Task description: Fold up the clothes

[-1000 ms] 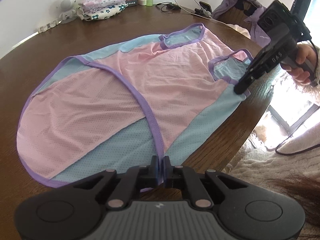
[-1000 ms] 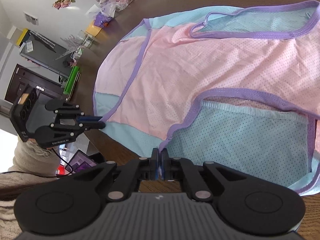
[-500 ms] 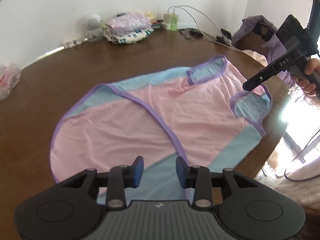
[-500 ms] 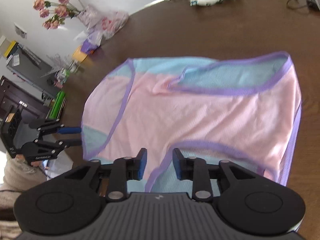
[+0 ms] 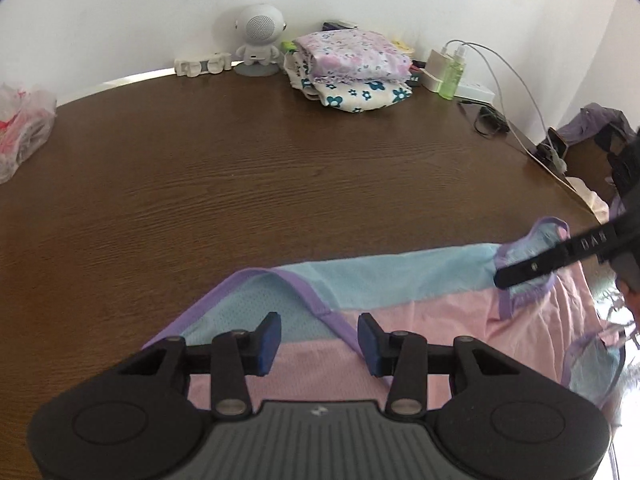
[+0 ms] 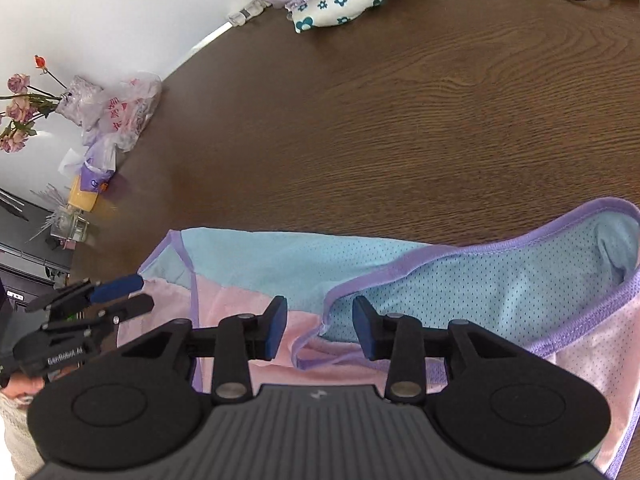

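Dark wood bench (image 5: 280, 168): pink-blue garment (image 5: 420, 320) at 6 o'clock; folded floral clothes (image 5: 352, 68) at 12; plastic bag (image 5: 22, 128) at 9.

Two matte black handheld grippers: the left gripper (image 5: 318, 338) and right gripper (image 6: 319, 327) each have a ribbed grey-black housing with a small pale logo, two round raised discs, angular linkage arms fastened with silver screws, and blue pads (image 5: 267, 338) lining the fingers. White lettering runs along the side of each unit where the other camera sees it. A knitted cream sleeve (image 6: 16, 432) and a sliver of skin show at the left hand.
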`<state>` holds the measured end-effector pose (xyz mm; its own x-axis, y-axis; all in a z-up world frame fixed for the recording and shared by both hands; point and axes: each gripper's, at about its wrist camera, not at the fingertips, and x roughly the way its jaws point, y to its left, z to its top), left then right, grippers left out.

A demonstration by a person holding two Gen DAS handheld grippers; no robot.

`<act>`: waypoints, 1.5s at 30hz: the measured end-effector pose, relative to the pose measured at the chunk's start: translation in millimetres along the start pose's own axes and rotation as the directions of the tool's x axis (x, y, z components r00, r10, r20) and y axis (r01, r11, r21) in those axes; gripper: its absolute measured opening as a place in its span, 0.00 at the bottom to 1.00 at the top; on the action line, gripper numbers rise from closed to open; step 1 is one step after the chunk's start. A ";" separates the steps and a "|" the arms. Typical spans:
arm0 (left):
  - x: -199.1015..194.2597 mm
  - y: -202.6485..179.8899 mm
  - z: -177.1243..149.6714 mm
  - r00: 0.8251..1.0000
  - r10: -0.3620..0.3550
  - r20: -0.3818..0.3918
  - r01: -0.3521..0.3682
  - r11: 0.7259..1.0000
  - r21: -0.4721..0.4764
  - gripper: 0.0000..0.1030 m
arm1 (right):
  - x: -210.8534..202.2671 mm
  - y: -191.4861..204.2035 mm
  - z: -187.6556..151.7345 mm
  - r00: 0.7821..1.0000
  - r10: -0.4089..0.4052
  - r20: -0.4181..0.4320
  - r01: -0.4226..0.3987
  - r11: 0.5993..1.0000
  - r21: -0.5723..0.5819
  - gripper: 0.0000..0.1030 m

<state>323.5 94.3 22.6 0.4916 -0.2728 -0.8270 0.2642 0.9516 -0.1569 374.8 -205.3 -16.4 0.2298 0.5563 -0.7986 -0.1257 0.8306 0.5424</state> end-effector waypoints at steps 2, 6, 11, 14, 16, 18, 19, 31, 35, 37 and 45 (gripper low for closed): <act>15.0 5.4 10.2 1.000 0.004 -0.028 -0.005 0.999 -0.043 0.38 | 2.8 -2.0 -0.2 1.000 0.001 -0.002 -0.001 1.000 0.012 0.26; 35.9 12.6 20.7 0.999 0.024 -0.045 -0.029 0.993 -0.112 0.37 | 6.6 -5.7 5.3 1.000 -0.003 0.013 0.003 0.999 0.045 0.15; 39.4 15.2 17.6 0.998 0.053 0.047 -0.046 0.989 -0.138 0.01 | 3.6 -0.5 9.4 0.997 -0.054 0.055 0.052 0.998 0.028 0.02; 36.8 21.4 11.2 0.994 0.076 0.083 -0.060 0.981 -0.186 0.01 | -10.1 4.7 15.4 0.989 -0.061 0.138 0.065 0.998 -0.025 0.02; 33.9 28.9 7.4 0.991 0.078 0.108 -0.050 0.969 -0.242 0.01 | -18.8 9.1 19.3 0.979 -0.067 0.193 0.082 0.994 -0.074 0.02; 33.3 35.4 4.4 0.989 0.072 0.127 -0.033 0.959 -0.282 0.01 | -17.5 9.9 23.6 0.975 -0.071 0.209 0.094 0.990 -0.105 0.02; 34.1 36.8 3.3 0.989 0.074 0.131 -0.033 0.955 -0.294 0.01 | -16.2 9.9 25.8 0.974 -0.072 0.214 0.099 0.988 -0.119 0.02; 31.8 39.3 1.3 0.987 0.040 0.155 0.009 0.953 -0.303 0.06 | -0.8 -26.1 31.4 0.984 0.004 0.179 -0.008 1.000 0.024 0.26; 34.2 37.8 3.0 0.989 0.030 0.145 0.015 0.953 -0.302 0.06 | -8.7 -24.1 29.0 0.984 0.024 0.176 -0.029 0.999 0.025 0.26; 35.8 36.9 3.9 0.990 0.027 0.140 0.017 0.953 -0.302 0.06 | -13.6 -14.3 26.7 0.978 -0.048 0.201 0.059 0.997 -0.050 0.26; 41.1 35.5 7.9 0.992 0.026 0.126 0.016 0.948 -0.318 0.06 | -7.4 11.3 19.2 0.951 -0.212 0.227 0.285 0.884 -0.370 0.26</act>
<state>359.6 115.7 -12.7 0.5989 -0.2638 -0.7561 -0.0055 0.9428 -0.3333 390.3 -200.5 0.6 0.4640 0.3476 -0.8148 -0.4024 0.9021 0.1557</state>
